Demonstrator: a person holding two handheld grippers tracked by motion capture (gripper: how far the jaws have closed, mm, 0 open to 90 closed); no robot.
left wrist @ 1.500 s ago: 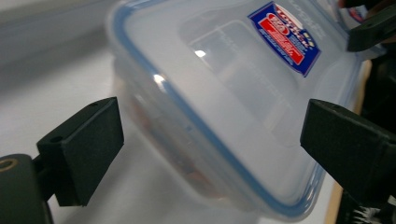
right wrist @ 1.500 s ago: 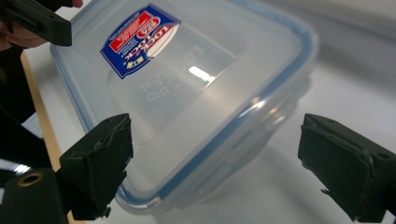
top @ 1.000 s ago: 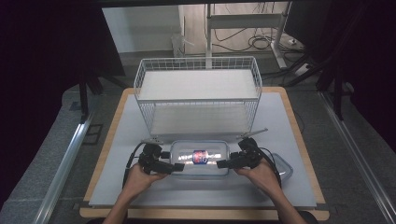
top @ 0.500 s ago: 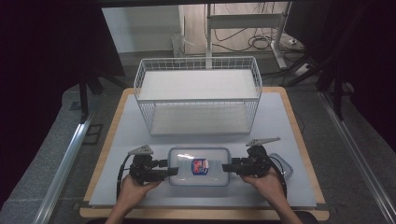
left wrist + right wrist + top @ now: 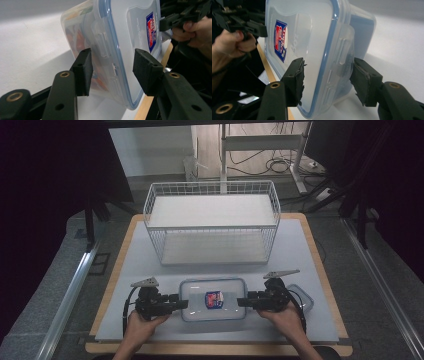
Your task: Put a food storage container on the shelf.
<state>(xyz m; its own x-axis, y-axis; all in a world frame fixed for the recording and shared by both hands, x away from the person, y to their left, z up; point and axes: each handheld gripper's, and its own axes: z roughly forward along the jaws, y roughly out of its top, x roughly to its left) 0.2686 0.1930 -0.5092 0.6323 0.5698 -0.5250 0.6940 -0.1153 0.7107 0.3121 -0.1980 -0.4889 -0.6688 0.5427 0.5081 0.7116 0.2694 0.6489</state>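
A clear plastic container with a blue-rimmed lid and a red and blue label lies at the front middle of the table. My left gripper is at its left end and my right gripper at its right end, both turned on their sides. In the left gripper view, my left gripper has just been closing, with one pad on the lid and the other under the container. My right gripper has just closed the same way over the container and its end latch.
A white wire basket with a shelf stands behind the container at mid-table. A small clear lid or tub lies just right of my right hand. The wooden table edge runs close in front of both hands.
The container has slid toward the front edge with both hands. Both grippers' jaws have narrowed onto its two ends.
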